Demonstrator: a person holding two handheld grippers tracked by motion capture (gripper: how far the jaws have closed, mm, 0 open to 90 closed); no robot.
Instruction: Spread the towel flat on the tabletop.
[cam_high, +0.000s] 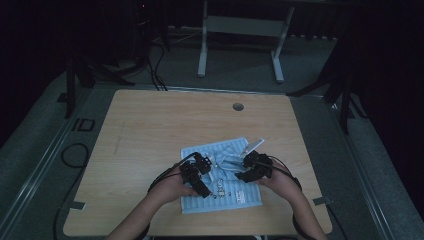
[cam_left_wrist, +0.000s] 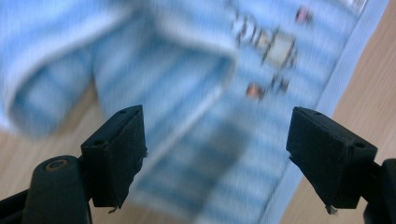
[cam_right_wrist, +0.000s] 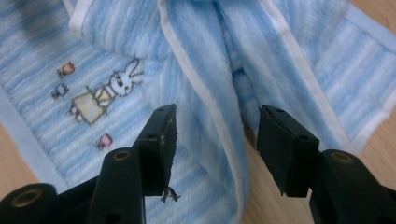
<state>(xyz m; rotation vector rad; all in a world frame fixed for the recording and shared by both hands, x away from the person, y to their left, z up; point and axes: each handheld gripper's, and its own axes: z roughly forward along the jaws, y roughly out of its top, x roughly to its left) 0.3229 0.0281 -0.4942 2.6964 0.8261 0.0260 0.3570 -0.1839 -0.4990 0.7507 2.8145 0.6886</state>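
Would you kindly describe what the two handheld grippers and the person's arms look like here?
Both the left gripper and the right gripper are black, each with two blocky, flat-faced jaws showing small screw holes. A black cable loops back from each along the forearm. The forearms are bare, with no sleeves in view.

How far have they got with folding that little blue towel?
Only partly, it seems. The striped blue towel lies on the wooden table with its upper part already bunched into folds. In hand: both the left gripper and the right gripper hover open over it, the right astride a white-edged fold. Left to do: grip, finish folding and flatten.
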